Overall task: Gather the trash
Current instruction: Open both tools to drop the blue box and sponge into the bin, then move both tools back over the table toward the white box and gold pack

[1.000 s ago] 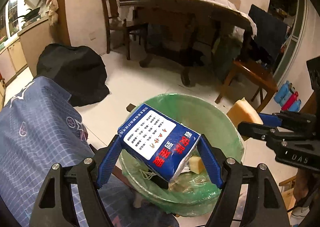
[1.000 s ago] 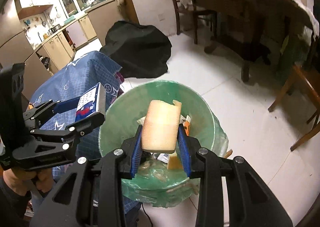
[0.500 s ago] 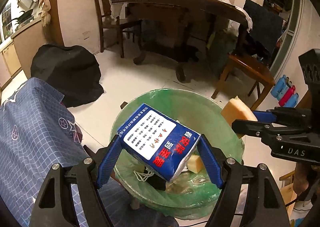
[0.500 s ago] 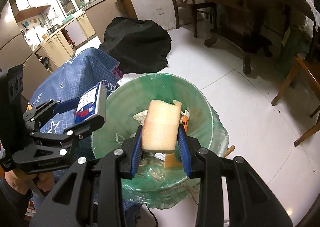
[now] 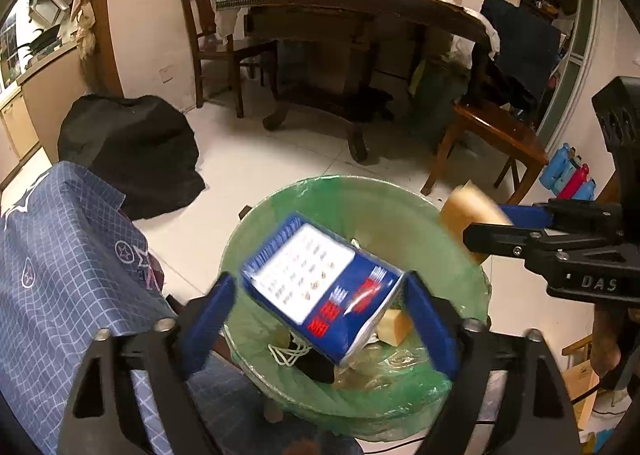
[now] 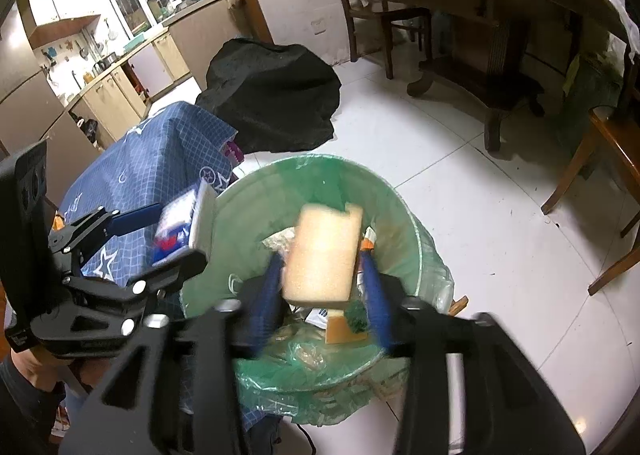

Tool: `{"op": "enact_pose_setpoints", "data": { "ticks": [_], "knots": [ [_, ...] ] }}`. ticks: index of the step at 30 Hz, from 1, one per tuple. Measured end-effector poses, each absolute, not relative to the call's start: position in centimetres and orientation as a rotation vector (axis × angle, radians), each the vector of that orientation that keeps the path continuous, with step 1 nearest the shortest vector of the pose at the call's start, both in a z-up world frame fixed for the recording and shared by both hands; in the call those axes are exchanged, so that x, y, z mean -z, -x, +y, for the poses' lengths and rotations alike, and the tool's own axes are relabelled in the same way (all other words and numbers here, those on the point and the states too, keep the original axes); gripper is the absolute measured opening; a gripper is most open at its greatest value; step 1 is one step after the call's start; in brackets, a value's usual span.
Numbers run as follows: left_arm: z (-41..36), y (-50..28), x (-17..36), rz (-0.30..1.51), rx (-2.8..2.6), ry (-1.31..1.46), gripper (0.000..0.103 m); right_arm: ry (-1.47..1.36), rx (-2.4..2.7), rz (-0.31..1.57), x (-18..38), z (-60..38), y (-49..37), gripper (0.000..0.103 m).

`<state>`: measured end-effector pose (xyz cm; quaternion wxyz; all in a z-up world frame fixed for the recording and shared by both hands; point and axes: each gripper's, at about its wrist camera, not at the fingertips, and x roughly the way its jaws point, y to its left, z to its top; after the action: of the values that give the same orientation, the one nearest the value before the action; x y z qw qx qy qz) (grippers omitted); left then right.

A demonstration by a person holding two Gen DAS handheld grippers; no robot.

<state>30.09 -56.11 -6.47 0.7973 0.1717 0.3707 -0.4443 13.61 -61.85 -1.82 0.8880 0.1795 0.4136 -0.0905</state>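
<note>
Grippers [image 5: 316, 307] [image 6: 324, 279] tilted over bin [image 5: 280, 215], newly spread, pack [image 5: 320, 287] and sponge [image 6: 324, 255] loose.

On the black body of your right tongs [image 5: 486, 229], at 3 o'clock in the left wrist view, you can read the raised letters "DAS". That is the only clear lettering. The blue packet [image 5: 322, 285] between the fingers of your left tongs [image 5: 318, 319], near 6 o'clock, carries a white panel with rows of small red characters and larger red-and-white characters below it, but they are blurred and you cannot read them. In the right wrist view the same packet shows at 9 o'clock, and its print is unreadable there too.
</note>
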Motion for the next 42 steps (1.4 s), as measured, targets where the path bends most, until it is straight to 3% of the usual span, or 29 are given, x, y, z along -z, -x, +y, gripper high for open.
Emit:
{"op": "enact_pose_setpoints", "data": {
  "ticks": [19, 26, 31, 42],
  "knots": [
    [-55.8, -29.7, 6.8, 0.792, 0.935, -0.386, 0.098, -0.399, 0.198, 0.843, 1.8, -62.4, -13.2, 0.064],
    [-51.8, -29.7, 5.8, 0.797, 0.89, -0.329, 0.098, -0.424, 0.172, 0.797, 1.5, -61.7, -12.1, 0.064],
    [-42.1, -31.6, 5.0, 0.806, 0.716, -0.271, 0.098, -0.394, 0.088, 0.79, 1.6, -58.6, -12.9, 0.066],
    [-11.3, -33.1, 2.0, 0.727, 0.133, 0.058, 0.098, -0.205, -0.2, 0.824, 0.7, -43.8, -20.7, 0.066]
  ]
}}
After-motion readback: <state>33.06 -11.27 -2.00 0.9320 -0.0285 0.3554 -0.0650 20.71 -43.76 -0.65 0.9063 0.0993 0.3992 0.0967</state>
